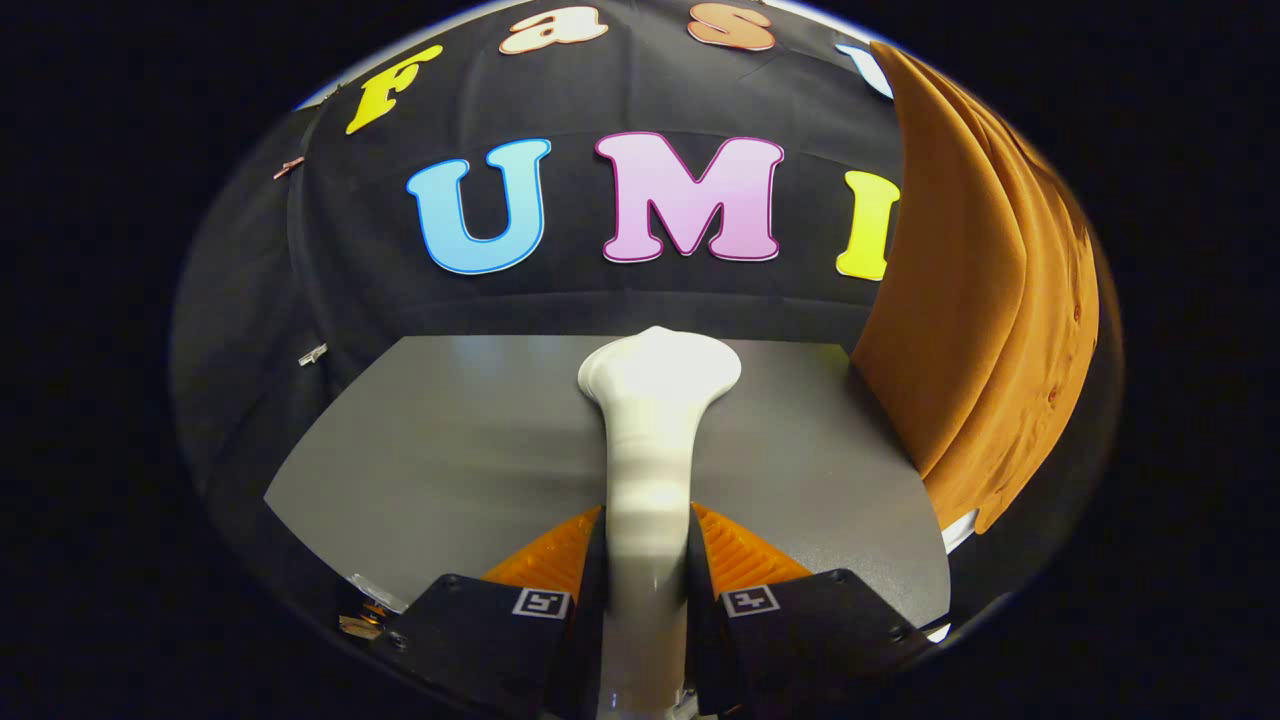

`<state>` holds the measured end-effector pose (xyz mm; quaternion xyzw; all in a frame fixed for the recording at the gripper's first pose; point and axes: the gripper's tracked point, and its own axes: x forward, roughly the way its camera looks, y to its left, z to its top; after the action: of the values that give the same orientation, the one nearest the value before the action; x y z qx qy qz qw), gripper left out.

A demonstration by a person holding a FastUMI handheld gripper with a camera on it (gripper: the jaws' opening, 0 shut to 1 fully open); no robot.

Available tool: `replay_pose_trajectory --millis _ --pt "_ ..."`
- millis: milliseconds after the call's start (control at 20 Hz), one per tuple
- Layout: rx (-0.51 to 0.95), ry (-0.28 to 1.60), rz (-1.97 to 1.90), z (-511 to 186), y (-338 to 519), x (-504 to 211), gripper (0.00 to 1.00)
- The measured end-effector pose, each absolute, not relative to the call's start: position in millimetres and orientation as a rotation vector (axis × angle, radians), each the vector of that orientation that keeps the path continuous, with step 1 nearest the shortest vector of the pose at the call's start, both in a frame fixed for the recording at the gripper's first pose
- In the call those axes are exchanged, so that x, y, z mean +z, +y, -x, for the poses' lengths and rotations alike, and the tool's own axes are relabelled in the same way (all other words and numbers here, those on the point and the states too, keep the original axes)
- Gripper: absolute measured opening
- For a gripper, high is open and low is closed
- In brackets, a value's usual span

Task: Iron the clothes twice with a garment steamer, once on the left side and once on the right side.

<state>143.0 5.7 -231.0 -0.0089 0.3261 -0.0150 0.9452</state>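
A white garment steamer [652, 440] stands upright between my fingers, its flared head pointing away from me over the table. My gripper [648, 520] is shut on the steamer's handle, with both fingers pressing its sides. An orange-brown garment [985, 300] hangs to the right of the steamer, beyond the fingers, in long vertical folds with small buttons along its right part. The steamer head is apart from the cloth, well left of it.
A grey table [450, 450] spreads under and ahead of the fingers, up to the black booth wall [330, 290]. The garment's lower hem [975, 515] hangs beside the table's right edge.
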Motion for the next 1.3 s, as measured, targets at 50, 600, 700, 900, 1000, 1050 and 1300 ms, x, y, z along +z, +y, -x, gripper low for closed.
replay_pose_trajectory --millis 50,600,700,900,1000,1050,1300 --pt "-0.028 0.656 0.016 -142 6 -228 0.4" --pt "0.023 0.482 -0.095 -115 1 -165 0.4" --pt "0.033 0.455 -0.105 -107 1 -155 0.4" --pt "0.053 0.377 -0.12 -89 -2 -127 0.4" --pt "0.065 0.326 -0.114 -80 -4 -108 0.4" --pt "0.065 0.3 -0.11 -76 -8 -99 0.4" --pt "-0.004 0.215 -0.1 -54 -53 -72 0.4"
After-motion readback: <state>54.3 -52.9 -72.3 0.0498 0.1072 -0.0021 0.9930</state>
